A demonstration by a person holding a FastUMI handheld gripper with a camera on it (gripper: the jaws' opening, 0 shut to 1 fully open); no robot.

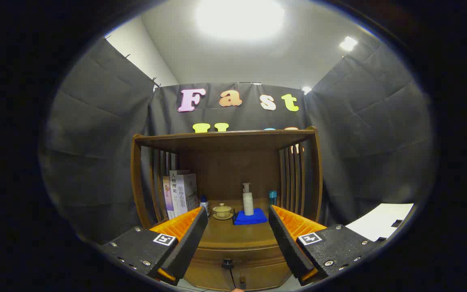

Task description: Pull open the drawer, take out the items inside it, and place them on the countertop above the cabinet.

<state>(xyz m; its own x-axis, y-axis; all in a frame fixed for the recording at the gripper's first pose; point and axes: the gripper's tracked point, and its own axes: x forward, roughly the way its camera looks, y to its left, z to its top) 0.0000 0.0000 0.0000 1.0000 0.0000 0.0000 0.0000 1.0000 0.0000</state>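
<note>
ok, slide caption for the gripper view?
Open gripper faces the wooden cabinet; drawer knob low between its fingers, drawer closed.

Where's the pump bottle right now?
In the gripper view, the pump bottle stands upright on the blue cloth at the back of the countertop, right of the lidded cup, beyond the open fingers.

I see a brown wooden cabinet [225, 140], a blue cloth [251, 217] under a white pump bottle [248, 200], a yellowish lidded cup [222, 210], white and purple books [180, 194], a teal-capped bottle [273, 197], a black drawer knob [228, 264], and black-and-white square markers on my open gripper [237, 231]
</note>
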